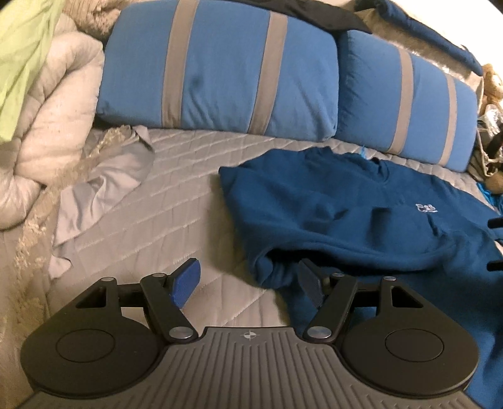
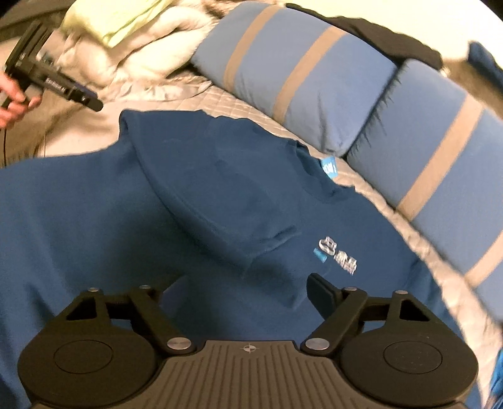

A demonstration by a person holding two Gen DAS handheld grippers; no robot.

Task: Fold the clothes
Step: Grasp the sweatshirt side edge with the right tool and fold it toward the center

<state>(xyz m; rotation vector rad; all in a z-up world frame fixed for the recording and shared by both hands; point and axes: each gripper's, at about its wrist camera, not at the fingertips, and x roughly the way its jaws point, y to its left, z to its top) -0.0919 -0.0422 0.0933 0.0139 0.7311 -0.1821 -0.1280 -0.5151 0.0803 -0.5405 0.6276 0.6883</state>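
A dark blue sweatshirt [image 1: 345, 214] with a small white chest logo [image 2: 338, 251] lies spread on the grey quilted bed [image 1: 176, 195], one sleeve [image 2: 226, 214] folded across its front. My left gripper [image 1: 248, 283] is open at the shirt's left edge; its left pad [image 1: 185, 283] is over bare quilt and its right pad [image 1: 309, 283] is over the bunched fabric, not pinching it. My right gripper [image 2: 248, 292] hovers open low over the shirt's front, just below the logo, with nothing pressed between its fingers. In the right wrist view the left gripper [image 2: 53, 75] shows at top left, held by a hand [image 2: 15, 100].
Two blue pillows with grey stripes [image 1: 220, 69] [image 1: 408, 103] line the far side of the bed. A white comforter [image 1: 53, 103] and a green cloth [image 1: 22, 56] are piled at the left. A crumpled grey cloth [image 1: 103, 185] lies near them, and a black garment [image 1: 327, 15] lies behind the pillows.
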